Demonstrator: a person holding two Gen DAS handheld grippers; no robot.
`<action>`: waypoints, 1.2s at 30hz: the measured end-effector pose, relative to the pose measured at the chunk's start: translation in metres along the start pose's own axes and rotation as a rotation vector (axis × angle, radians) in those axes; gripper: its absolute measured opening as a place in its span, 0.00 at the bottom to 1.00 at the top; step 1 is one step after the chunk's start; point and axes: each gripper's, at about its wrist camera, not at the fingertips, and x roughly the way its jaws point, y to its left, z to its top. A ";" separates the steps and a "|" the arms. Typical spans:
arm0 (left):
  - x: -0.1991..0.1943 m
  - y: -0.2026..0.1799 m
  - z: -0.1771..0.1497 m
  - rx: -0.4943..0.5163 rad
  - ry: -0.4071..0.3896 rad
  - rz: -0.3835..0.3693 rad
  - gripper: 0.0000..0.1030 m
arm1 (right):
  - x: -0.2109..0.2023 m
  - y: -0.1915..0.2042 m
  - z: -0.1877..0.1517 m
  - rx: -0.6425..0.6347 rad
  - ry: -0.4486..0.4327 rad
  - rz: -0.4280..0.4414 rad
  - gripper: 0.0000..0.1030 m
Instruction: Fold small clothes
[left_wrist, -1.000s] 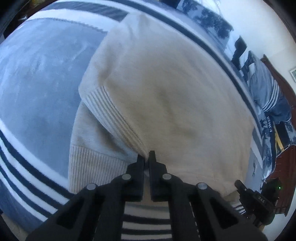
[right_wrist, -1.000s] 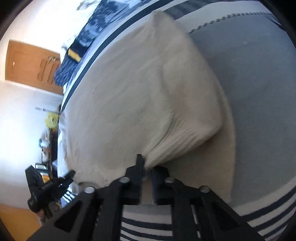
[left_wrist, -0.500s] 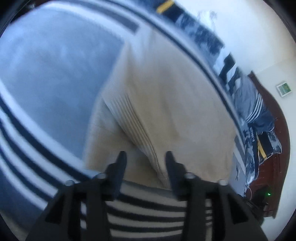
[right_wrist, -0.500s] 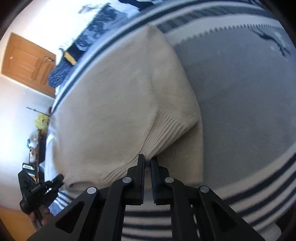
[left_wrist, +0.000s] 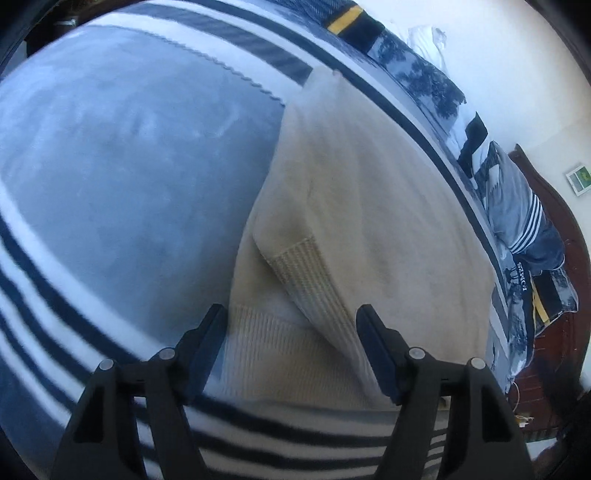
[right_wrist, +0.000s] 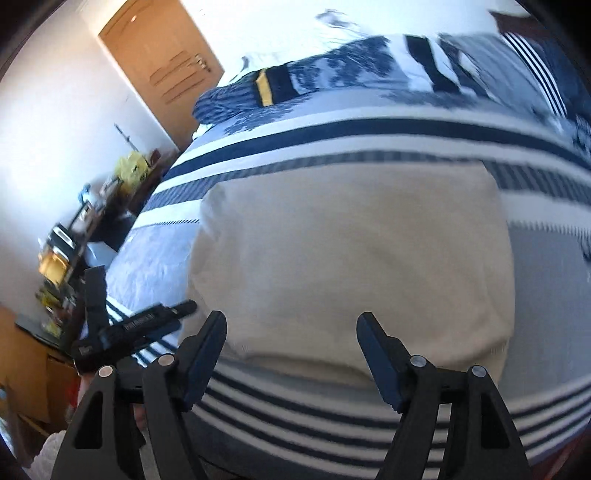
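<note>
Lying folded on the striped bed (right_wrist: 369, 129), the cream sweater (right_wrist: 351, 266) spreads just ahead of both left tongs (left_wrist: 291, 325) and right tongs (right_wrist: 291, 328), each wide open, holding nothing.

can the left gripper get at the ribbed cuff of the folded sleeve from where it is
Probably yes. The left gripper is open, and the ribbed cuff of the cream sweater lies on top, running between its fingers with nothing over it.

Item count: one cream knitted sweater (left_wrist: 388, 206), folded, on one striped bed cover (left_wrist: 122, 177). Two tools: left tool (left_wrist: 291, 325) and right tool (right_wrist: 291, 332), each with two fingers. One wooden door (right_wrist: 162, 70). Pillows: number unclear.
</note>
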 end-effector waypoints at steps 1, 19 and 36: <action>0.004 0.002 -0.001 -0.012 -0.008 -0.014 0.69 | 0.003 0.009 0.007 -0.016 -0.003 -0.002 0.75; 0.016 0.042 0.006 -0.196 0.055 -0.298 0.09 | 0.180 0.121 0.120 -0.174 0.367 0.127 0.75; -0.020 0.014 -0.003 -0.079 -0.082 -0.353 0.08 | 0.316 0.187 0.093 -0.451 0.673 -0.193 0.20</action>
